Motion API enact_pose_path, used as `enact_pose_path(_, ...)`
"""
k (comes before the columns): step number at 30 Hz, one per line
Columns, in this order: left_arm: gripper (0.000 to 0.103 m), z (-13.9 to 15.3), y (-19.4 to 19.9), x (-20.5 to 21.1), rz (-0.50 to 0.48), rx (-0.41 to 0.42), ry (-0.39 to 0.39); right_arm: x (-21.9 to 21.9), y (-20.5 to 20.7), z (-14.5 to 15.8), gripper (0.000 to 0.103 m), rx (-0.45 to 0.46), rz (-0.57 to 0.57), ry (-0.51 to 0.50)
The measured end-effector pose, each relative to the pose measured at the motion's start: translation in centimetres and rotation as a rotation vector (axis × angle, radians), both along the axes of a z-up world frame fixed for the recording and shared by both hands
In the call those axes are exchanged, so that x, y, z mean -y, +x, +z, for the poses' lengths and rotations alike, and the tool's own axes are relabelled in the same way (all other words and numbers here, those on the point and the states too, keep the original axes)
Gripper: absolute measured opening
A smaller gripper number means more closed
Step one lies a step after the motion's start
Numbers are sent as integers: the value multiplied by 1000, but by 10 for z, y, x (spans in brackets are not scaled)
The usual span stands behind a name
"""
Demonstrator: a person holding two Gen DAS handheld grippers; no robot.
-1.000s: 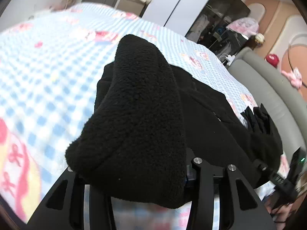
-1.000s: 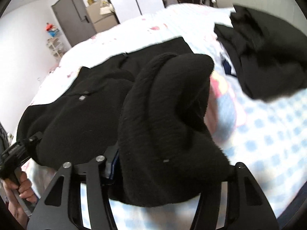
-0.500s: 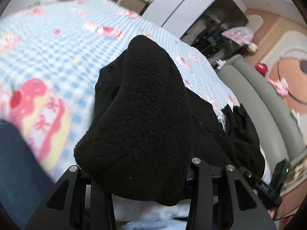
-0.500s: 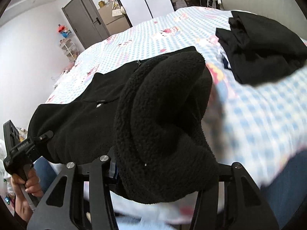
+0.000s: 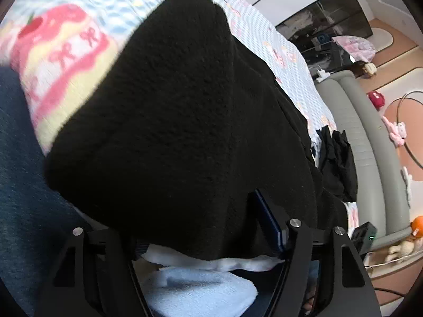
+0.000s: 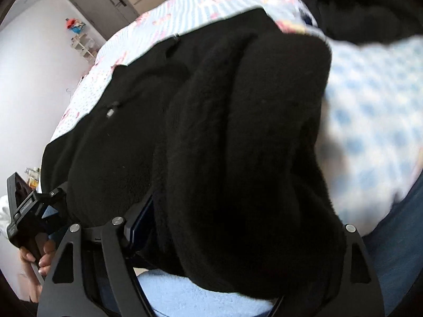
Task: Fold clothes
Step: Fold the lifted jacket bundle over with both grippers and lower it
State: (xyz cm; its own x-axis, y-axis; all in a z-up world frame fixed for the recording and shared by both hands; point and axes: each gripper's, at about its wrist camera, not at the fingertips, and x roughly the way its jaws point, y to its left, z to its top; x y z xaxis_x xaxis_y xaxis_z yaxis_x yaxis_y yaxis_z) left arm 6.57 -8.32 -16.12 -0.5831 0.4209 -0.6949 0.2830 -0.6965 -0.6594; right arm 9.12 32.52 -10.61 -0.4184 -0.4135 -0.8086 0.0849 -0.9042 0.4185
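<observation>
Grippers [image 5: 195, 240] [image 6: 216, 237] lower than before, both opening, black fleece [image 5: 171, 121] between loosened jaws.

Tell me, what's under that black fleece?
The black fleece lies on a blue checked bedsheet, which shows all round it. How much of the sheet's pink print runs underneath is covered. Another dark garment lies apart, beyond it.

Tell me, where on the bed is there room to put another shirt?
Bare checked bedspread lies right of the black fleece jacket, below the dark clothes pile. More lies beyond the jacket, toward the door. The near edge is crowded.
</observation>
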Motion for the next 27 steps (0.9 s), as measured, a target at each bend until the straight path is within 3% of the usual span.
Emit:
enact_pose_path(5, 77, -14, -8, -13, -54, 38, 102, -5, 1, -10, 85, 57, 12, -65)
enact_pose_path(11, 70, 11, 1, -30, -71, -74, 3, -11, 4, -15, 87, 91, 26, -128)
enact_pose_path(17, 70, 33, 1, -33, -99, -149, -4, -21, 13, 12, 82, 5, 80, -200)
enact_pose_path(19, 70, 37, 1, -29, -105, -162, -11, -21, 14, 18, 78, -15, 110, -178)
enact_pose_path(24, 69, 47, -6, -28, -126, -182, -63, -34, 13, 25, 65, -53, 78, -238)
enact_pose_path(26, 66, 51, -8, -26, -130, -196, -82, -42, 10, 27, 57, -74, 51, -252)
enact_pose_path(27, 59, 53, -10, -25, -133, -201, -94, -46, 9, 27, 54, -81, 41, -259)
